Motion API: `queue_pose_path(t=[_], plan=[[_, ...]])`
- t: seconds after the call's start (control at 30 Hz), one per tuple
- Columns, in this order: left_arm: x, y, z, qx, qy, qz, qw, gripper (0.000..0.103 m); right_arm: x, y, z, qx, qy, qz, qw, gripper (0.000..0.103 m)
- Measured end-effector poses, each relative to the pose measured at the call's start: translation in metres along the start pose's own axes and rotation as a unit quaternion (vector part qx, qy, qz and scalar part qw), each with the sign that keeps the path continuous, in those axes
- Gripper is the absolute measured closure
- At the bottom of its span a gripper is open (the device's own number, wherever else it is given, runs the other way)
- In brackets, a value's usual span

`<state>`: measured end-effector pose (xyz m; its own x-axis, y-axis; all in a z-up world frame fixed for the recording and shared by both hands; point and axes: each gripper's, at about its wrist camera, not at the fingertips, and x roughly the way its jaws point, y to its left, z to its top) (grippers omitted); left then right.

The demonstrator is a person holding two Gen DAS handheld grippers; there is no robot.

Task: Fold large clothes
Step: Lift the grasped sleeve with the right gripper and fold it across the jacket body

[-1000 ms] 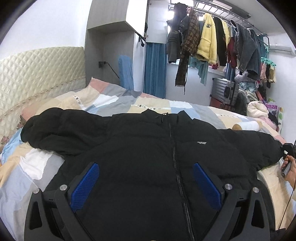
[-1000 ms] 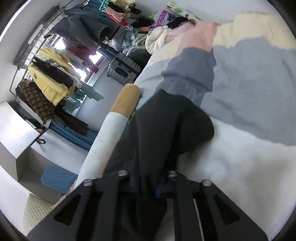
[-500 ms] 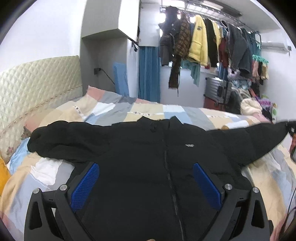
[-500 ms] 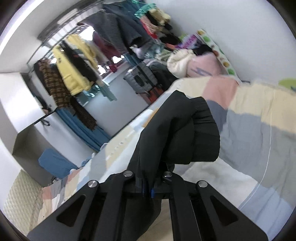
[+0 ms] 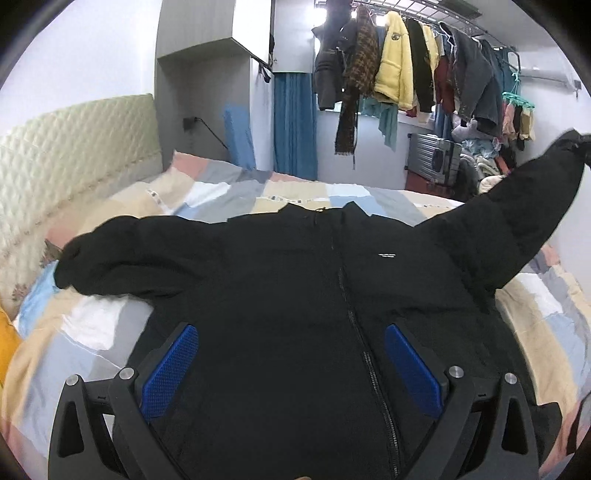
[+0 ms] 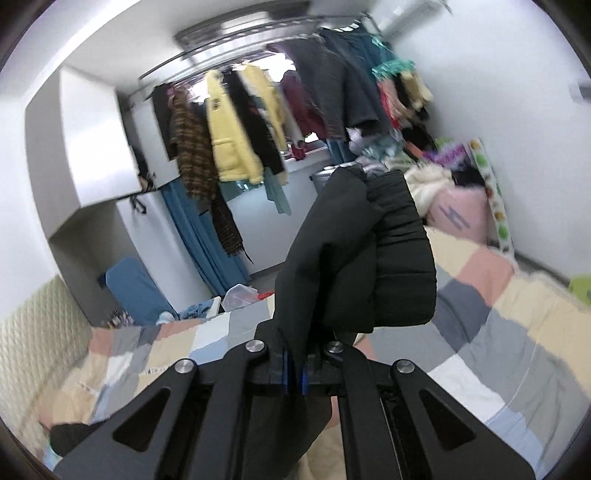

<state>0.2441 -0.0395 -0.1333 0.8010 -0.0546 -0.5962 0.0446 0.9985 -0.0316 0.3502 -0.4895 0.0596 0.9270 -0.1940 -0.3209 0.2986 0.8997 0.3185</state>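
A large black puffer jacket [image 5: 280,280] lies front up, zipped, on the patchwork bed [image 5: 229,195]. My left gripper [image 5: 291,365] is open, with blue pads, hovering over the jacket's lower front and holding nothing. My right gripper [image 6: 293,373] is shut on the cuff end of the jacket's right sleeve [image 6: 354,258] and holds it high above the bed. In the left wrist view that sleeve [image 5: 524,206] rises up to the right edge. The left sleeve [image 5: 122,254] lies flat toward the headboard.
A quilted cream headboard [image 5: 66,155] stands at the left. A rack of hanging clothes [image 5: 406,66] runs behind the bed, with a grey suitcase [image 5: 432,158] and piled items below it. Blue curtain [image 5: 295,122] and a wall cabinet [image 5: 221,33] stand at the back.
My right gripper has lifted the sleeve cuff from the bed high into the air. The left gripper has tilted up slightly and stays open over the jacket.
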Motion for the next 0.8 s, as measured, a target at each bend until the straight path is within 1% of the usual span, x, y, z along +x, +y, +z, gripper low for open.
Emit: queue_pose_path(t=[0.17,0.23,0.27,0.37,0.47,0.53,0.6,0.7,0.8], plan=[[-0.014,0.015,-0.005,-0.003,-0.019,-0.022,0.9996,0.001,-0.017,0.067,-0.003,-0.046,-0.017,-0.008,0.999,0.098],[-0.017,0.024,-0.007,-0.011,-0.017,-0.032,0.9993,0.001,-0.022,0.092,-0.009,-0.058,-0.022,-0.008,0.998,0.097],[-0.018,0.029,-0.007,-0.016,-0.017,-0.036,0.9991,0.001,-0.024,0.102,-0.01,-0.062,-0.025,-0.01,0.998,0.094],[-0.031,0.049,-0.006,-0.042,-0.035,-0.041,0.9976,0.001,-0.031,0.136,-0.02,-0.067,-0.038,-0.009,0.997,0.094],[-0.039,0.067,-0.002,-0.054,-0.054,-0.041,0.9962,0.001,-0.037,0.176,-0.035,-0.069,-0.047,0.007,0.996,0.094],[-0.04,0.078,-0.004,-0.066,-0.073,-0.023,0.9949,0.001,-0.039,0.208,-0.045,-0.094,-0.054,0.012,0.994,0.094],[-0.039,0.085,-0.007,-0.073,-0.087,-0.019,0.9933,0.001,-0.041,0.239,-0.058,-0.122,-0.058,0.028,0.99,0.094],[-0.027,0.099,-0.011,-0.089,-0.073,-0.033,0.9928,0.001,-0.043,0.274,-0.082,-0.144,-0.059,0.059,0.986,0.094],[-0.022,0.114,-0.01,-0.098,-0.069,-0.029,0.9923,0.001,-0.039,0.31,-0.11,-0.17,-0.053,0.088,0.98,0.094]])
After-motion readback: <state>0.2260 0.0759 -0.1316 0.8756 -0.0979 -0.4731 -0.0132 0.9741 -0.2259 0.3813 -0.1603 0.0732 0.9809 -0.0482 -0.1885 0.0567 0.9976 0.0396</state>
